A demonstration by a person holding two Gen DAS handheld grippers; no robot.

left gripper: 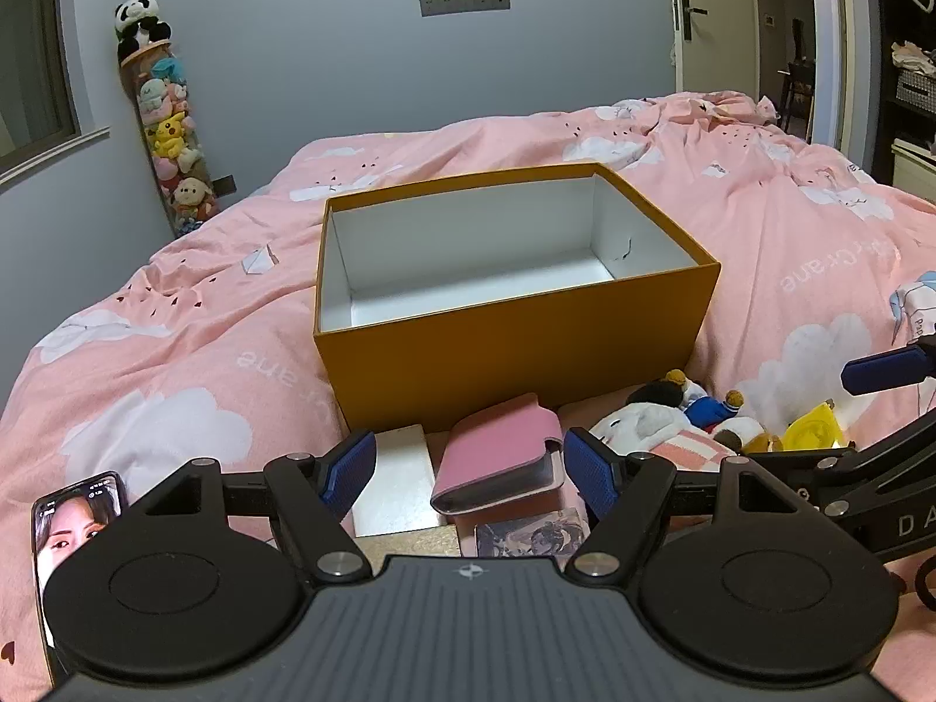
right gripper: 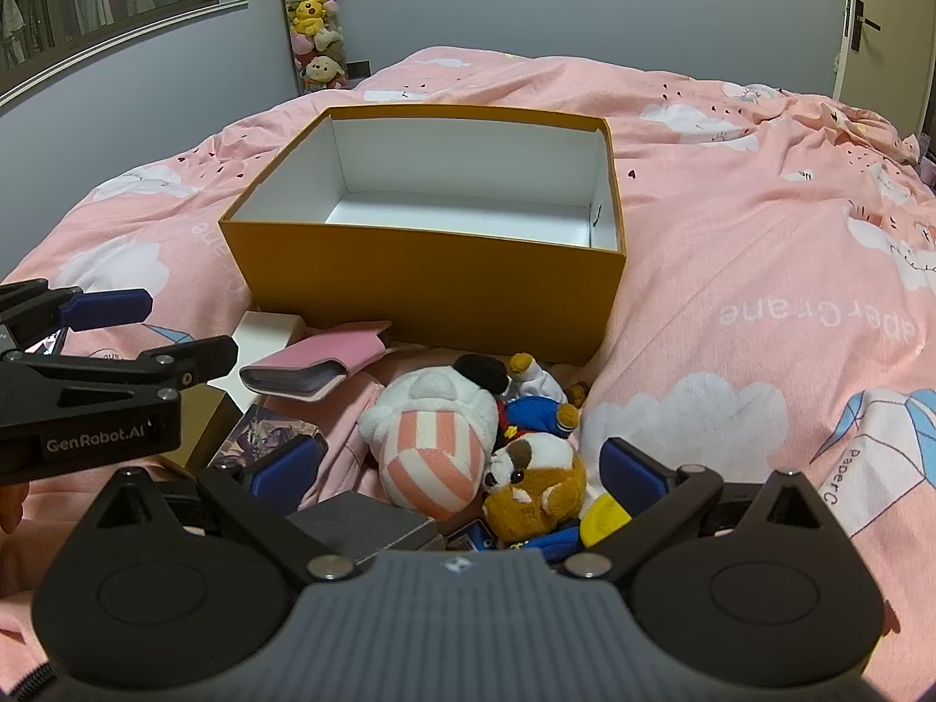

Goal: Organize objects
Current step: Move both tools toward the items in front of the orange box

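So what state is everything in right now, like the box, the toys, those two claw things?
Orange box: lid off, nothing inside, upright on the bed.
Pink card holder: closed, lying flat before the box.
Striped plush: lying in the pile, untouched.
Brown bear plush: lying on its side, untouched.
Phone: screen lit.
Door: open.
Left gripper: open, holding nothing.
Right gripper: open, holding nothing.
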